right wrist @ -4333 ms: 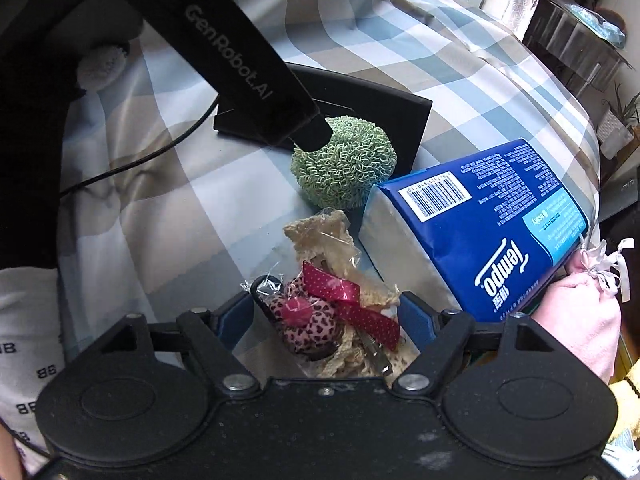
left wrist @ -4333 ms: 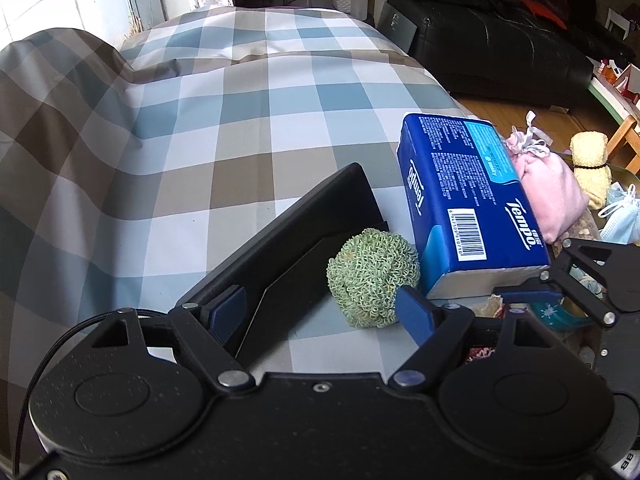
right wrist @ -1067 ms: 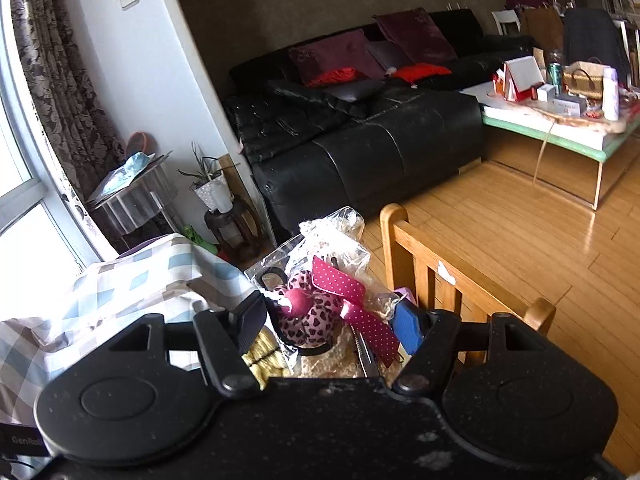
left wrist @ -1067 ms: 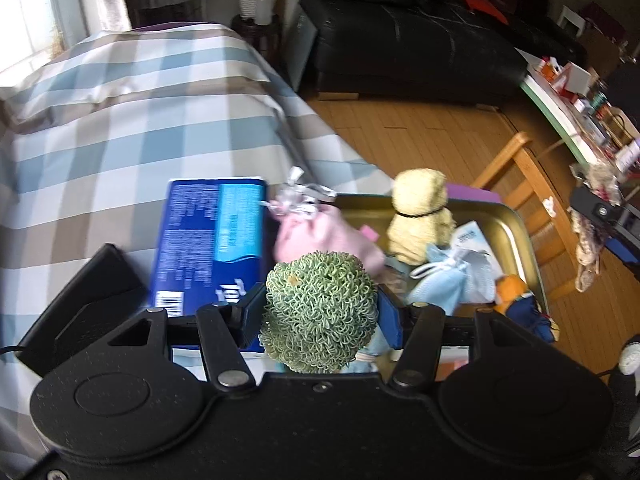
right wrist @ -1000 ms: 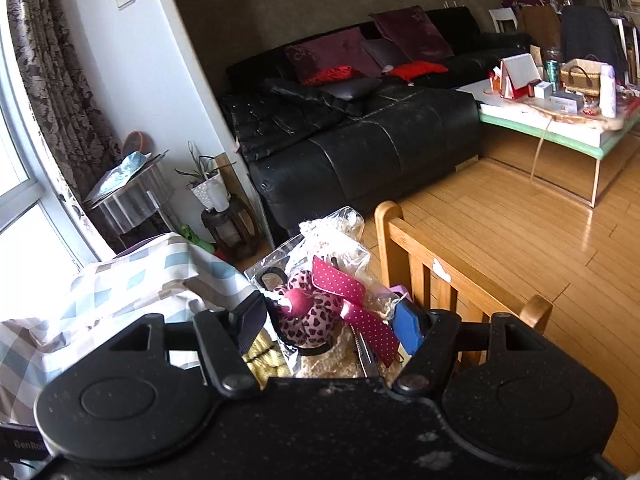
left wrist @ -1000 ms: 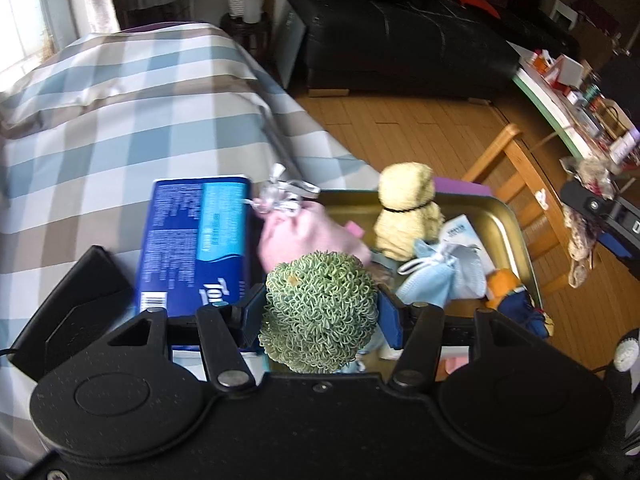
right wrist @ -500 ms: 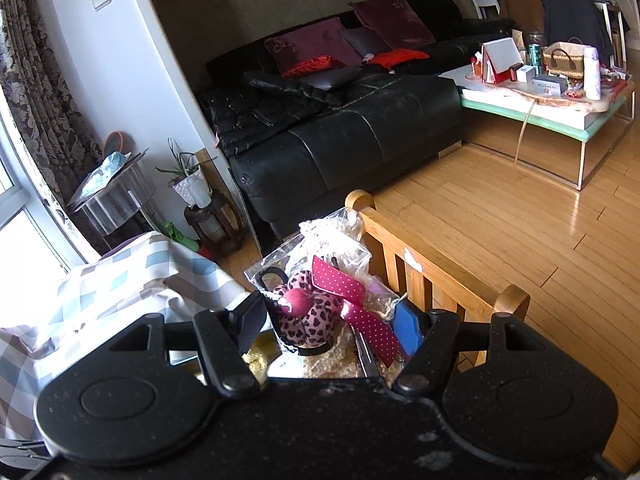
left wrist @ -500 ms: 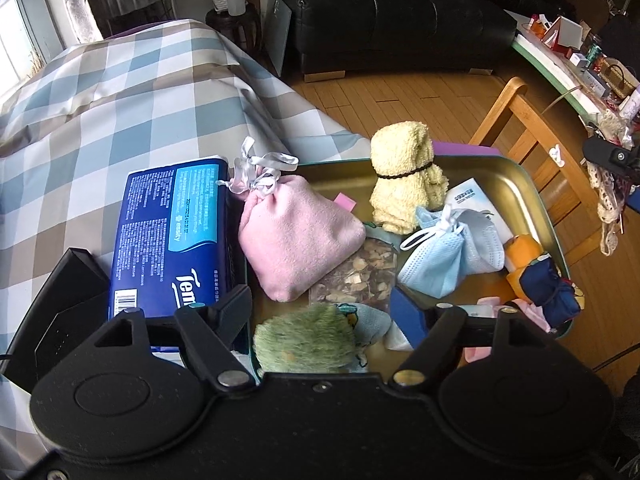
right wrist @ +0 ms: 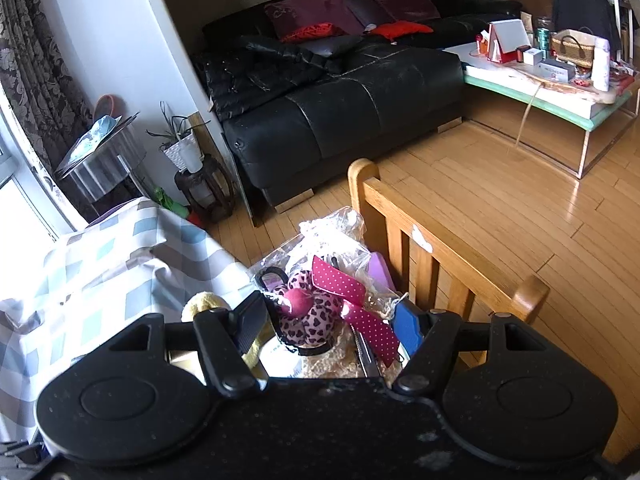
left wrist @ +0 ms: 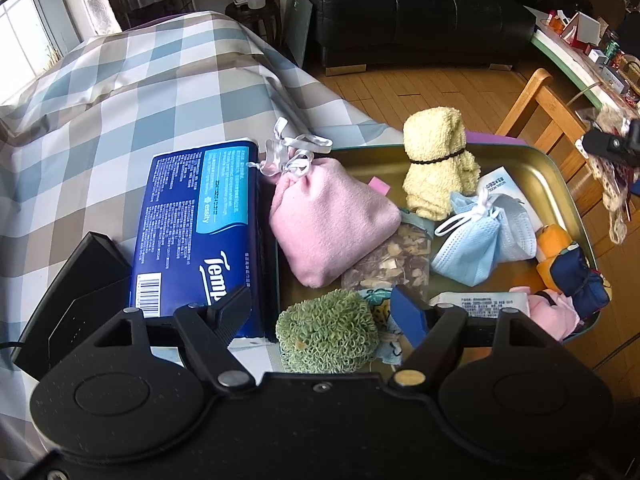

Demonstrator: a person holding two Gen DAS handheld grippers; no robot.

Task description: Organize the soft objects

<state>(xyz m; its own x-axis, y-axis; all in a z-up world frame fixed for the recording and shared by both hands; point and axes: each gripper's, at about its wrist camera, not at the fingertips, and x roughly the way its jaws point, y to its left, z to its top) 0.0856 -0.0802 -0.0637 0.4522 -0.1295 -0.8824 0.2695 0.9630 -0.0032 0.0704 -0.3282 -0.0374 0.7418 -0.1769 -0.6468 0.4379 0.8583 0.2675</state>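
Left wrist view: the left claw (left wrist: 324,312) now stands with its fingers apart, and the green curly ball (left wrist: 327,332) that it was clamped on a second ago lies free between them, dropped onto the near corner of the gold metal tray (left wrist: 556,172). That reads as one item delivered, with this claw free to back away for the next.

The ball is a squat dome of tight looped yarn, springy-looking, and sits slightly flatter than when it was squeezed. Just ahead of the claw lie a clear bag of dried chips (left wrist: 394,260) and a fleecy pink drawstring pouch (left wrist: 332,220) tied with white ribbon. Further ahead and to the claw's right are a yellow terry-cloth roll (left wrist: 438,168) cinched by a dark band, a pleated blue face mask (left wrist: 480,236), and at the far right edge a navy and orange bundle (left wrist: 572,272). To the claw's left, off the tray, a glossy blue tissue pack (left wrist: 200,232) rests on the checked cloth of the surface (left wrist: 120,92), with a black box (left wrist: 76,276) beside it.

Right wrist view: the right claw (right wrist: 324,324) stays clamped on a cellophane gift bundle (right wrist: 316,304) — crinkly wrap, a leopard-print plush and a dotted magenta ribbon — held in the air beside the wooden chair (right wrist: 432,256), the tray's contents just glimpsed below. It looks next in line for the tray.
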